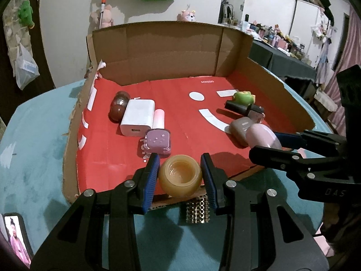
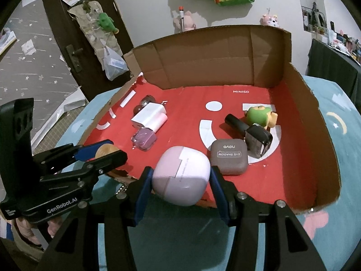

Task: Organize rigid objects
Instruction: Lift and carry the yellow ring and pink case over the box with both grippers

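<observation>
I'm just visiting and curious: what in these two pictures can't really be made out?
- Studded item, left wrist view: the amber jar and box edge cover its top; identity unclear.
- Brown ball, right wrist view: mostly behind the white charger.
- Phone, left wrist view: cut off by the picture's edge.
- Shelf clutter, left wrist view: too small to identify.

Both wrist cameras look steeply down, close over the shared cardboard tray (image 1: 266,72).
</observation>
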Demonstrator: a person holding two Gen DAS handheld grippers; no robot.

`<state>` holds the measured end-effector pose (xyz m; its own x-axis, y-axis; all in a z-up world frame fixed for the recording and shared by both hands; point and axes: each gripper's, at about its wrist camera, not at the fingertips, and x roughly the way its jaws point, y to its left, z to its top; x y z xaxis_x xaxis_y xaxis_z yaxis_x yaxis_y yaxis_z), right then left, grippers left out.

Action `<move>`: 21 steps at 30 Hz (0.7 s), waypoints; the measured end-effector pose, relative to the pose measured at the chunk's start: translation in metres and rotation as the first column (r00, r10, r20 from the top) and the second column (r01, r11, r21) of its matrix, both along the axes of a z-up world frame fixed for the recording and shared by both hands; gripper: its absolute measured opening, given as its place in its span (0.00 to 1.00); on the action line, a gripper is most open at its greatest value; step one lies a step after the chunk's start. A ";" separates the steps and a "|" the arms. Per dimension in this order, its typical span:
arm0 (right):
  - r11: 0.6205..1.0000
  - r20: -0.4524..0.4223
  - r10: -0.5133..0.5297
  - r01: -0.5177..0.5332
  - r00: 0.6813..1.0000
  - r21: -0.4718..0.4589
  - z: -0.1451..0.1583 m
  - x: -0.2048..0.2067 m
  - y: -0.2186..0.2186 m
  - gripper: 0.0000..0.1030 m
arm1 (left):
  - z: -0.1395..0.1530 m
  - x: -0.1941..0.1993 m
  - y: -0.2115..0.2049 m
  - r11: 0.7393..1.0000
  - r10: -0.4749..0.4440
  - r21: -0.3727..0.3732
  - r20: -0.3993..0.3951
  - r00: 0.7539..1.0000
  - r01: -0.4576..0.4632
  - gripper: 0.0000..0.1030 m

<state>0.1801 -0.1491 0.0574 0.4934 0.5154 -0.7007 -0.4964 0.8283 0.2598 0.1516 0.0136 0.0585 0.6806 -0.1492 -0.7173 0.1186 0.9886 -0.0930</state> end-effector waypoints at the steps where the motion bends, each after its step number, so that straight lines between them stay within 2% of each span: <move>1: 1.000 -0.002 0.001 -0.001 1.000 -0.003 -0.001 0.002 0.001 0.52 | -0.002 0.002 0.001 1.000 0.002 -0.002 -0.005 1.000 -0.002 0.35; 14: 0.999 -0.062 0.000 -0.002 0.998 -0.032 -0.018 0.024 0.009 0.52 | -0.017 0.022 0.003 1.000 0.008 -0.001 -0.049 0.999 -0.008 0.35; 17: 0.999 -0.054 0.004 -0.006 0.999 -0.037 -0.017 0.026 0.010 0.52 | -0.021 0.027 0.003 1.000 0.012 0.001 -0.060 0.998 -0.012 0.35; 21: 0.999 -0.076 0.029 -0.030 0.997 -0.014 -0.017 0.027 0.011 0.52 | -0.026 0.031 0.002 1.000 0.010 0.004 -0.073 0.997 -0.010 0.35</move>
